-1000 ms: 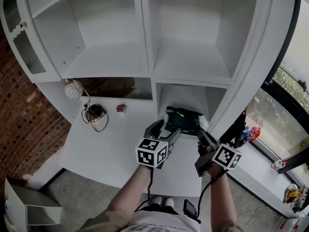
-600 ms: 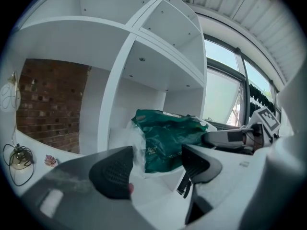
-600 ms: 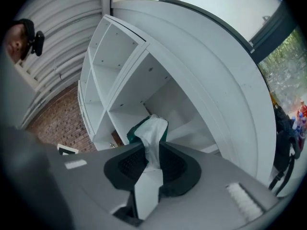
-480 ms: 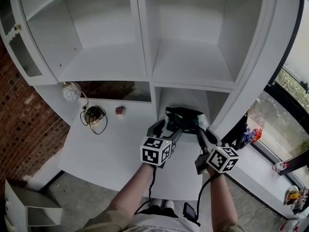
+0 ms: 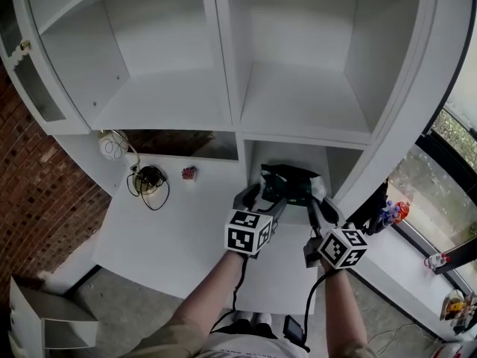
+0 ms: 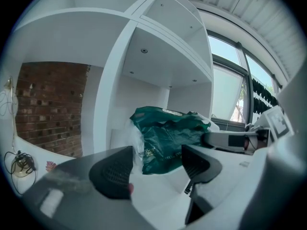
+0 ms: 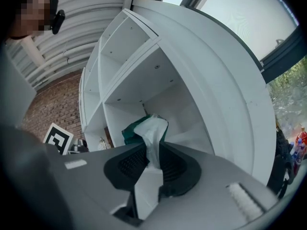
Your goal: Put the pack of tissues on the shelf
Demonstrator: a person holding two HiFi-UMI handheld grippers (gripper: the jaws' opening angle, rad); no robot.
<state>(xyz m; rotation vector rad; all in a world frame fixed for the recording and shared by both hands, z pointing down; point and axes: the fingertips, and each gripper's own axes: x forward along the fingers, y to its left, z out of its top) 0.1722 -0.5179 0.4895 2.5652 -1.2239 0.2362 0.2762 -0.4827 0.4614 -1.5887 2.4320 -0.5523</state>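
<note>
Both grippers have edged a little nearer the shelf (image 5: pixel 240 134) since a second ago. The green pack (image 5: pixel 287 185) has stayed in the mouth of the lower right cubby (image 5: pixel 287 149).

The right gripper (image 5: pixel 316 204) is pinched nearly closed on the pack's white flap (image 7: pixel 152 131), which stands up between its jaws. The left gripper (image 5: pixel 260 198) holds nothing. Its jaws stand apart, with the pack at 12 o'clock just beyond them, not touching.

In the head view the right gripper sits at 3 o'clock of the left. A cable coil (image 5: pixel 150 177) lies on the desk (image 5: pixel 171 230) at 9 o'clock of the pack, well apart.
</note>
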